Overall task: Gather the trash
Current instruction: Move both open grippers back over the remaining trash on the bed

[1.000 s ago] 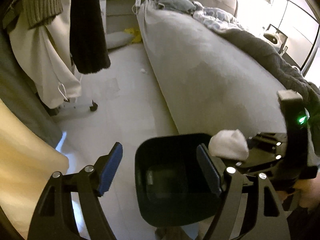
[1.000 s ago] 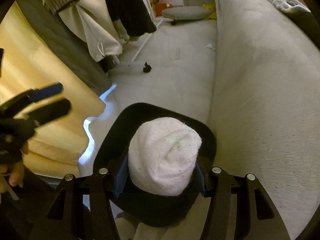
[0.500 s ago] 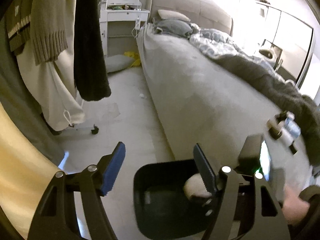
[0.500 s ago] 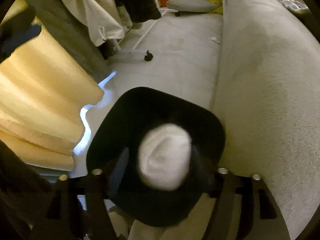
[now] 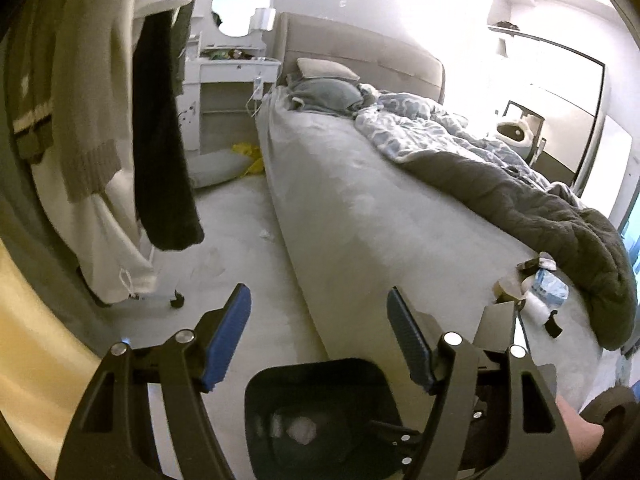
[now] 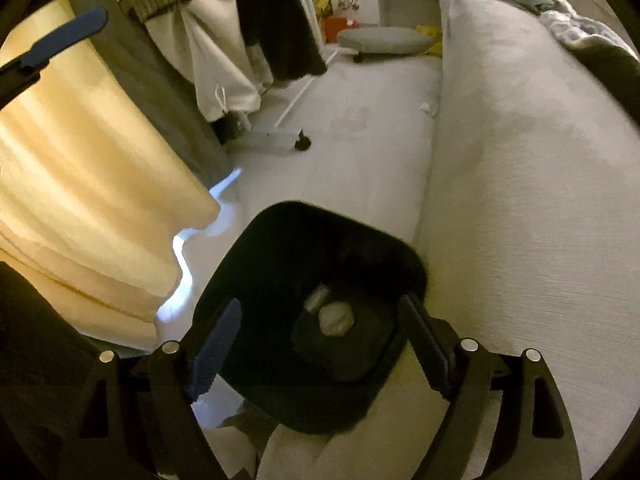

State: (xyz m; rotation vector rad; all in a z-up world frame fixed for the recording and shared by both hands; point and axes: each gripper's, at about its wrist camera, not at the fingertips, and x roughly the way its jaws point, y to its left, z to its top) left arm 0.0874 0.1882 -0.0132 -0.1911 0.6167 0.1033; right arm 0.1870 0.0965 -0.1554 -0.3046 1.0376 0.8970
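Right wrist: hovering over black bin (image 6: 280, 240) beside bed (image 6: 520, 200), right gripper (image 6: 320, 344) fingers spread, holding nothing; white wad (image 6: 336, 318) lying at bin bottom. Left gripper (image 5: 320, 340) fingers spread too.

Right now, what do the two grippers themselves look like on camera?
Both are alike: the left gripper and right gripper have matte black angular frames with triangular cut-outs and silver round bolt heads. Each finger carries a ribbed blue pad. No cables or markings show. A bare hand appears behind the left frame.
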